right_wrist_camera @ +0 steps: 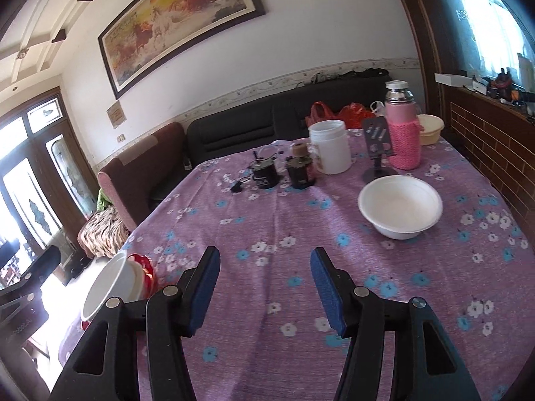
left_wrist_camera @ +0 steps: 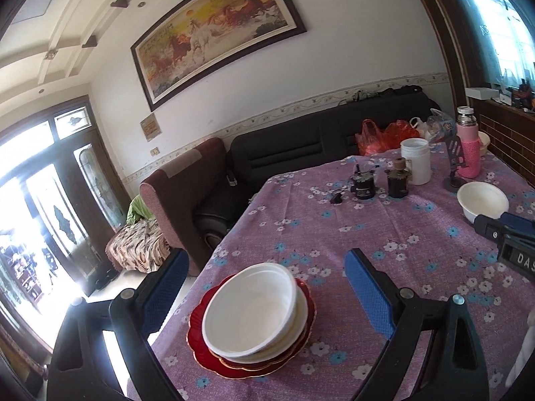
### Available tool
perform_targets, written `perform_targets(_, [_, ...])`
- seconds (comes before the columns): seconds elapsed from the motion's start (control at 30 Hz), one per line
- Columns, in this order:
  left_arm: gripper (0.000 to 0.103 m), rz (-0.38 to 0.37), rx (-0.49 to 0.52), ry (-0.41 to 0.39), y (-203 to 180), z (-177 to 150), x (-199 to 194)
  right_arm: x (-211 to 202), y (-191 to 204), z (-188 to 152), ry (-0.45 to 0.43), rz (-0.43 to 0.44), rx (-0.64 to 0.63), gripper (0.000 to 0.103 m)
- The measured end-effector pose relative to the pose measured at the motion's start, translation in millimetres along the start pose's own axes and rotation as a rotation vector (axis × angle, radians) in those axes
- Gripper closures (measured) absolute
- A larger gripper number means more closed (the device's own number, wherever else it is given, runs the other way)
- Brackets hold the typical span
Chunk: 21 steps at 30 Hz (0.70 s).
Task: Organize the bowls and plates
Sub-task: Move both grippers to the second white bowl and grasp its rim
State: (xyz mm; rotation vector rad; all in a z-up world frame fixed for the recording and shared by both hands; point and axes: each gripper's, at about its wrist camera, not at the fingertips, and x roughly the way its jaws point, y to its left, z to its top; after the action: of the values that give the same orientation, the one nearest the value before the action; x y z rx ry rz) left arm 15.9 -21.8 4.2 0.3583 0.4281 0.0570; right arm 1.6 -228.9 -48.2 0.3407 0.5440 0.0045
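Both tongs gaping, empty: left gripper [left_wrist_camera: 267, 274] over stacked white foam bowls [left_wrist_camera: 254, 310] on red plates [left_wrist_camera: 207, 351] at tabletop's left edge; right gripper [right_wrist_camera: 265, 267] facing lone white foam bowl [right_wrist_camera: 399, 205] toward the right edge, likely next onto the stack.

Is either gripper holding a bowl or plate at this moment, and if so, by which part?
Nothing is held. The left gripper is open above the stacked bowls; the right gripper is open over bare tablecloth.

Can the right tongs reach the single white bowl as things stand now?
Probably yes: the right tongs are open and empty, and only bare tablecloth lies between them and the white bowl ahead to their right.
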Motion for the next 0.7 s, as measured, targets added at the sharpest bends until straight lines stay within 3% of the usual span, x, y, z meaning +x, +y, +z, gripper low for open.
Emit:
perform_targets(0.1, [0.009,-0.162,-0.018,0.058,-10,5,3,-6,-41,7,-0.016,-0.067,0.056,0.042])
perform_targets(0.2, [0.009,-0.411,-0.113,0.218,-14,7,23,-9,-86,15,-0.020,-0.156,0.144,0.042])
perform_targets(0.27, [0.009,-0.501,-0.147,0.306,-24,4,38,-9,-119,20,-0.017,-0.199,0.215,0.042])
perform_targets(0.37, [0.009,-0.533,-0.133,0.369,-38,9,50,-9,-150,26,-0.019,-0.248,0.280,0.042])
perform_targets(0.47, [0.009,-0.576,-0.127,0.378,-44,31,49,-3,-163,33,-0.019,-0.273,0.310,0.042])
perform_targets(0.7, [0.009,-0.534,-0.066,0.274,-73,85,42,24,-178,62,-0.048,-0.269,0.379,0.042])
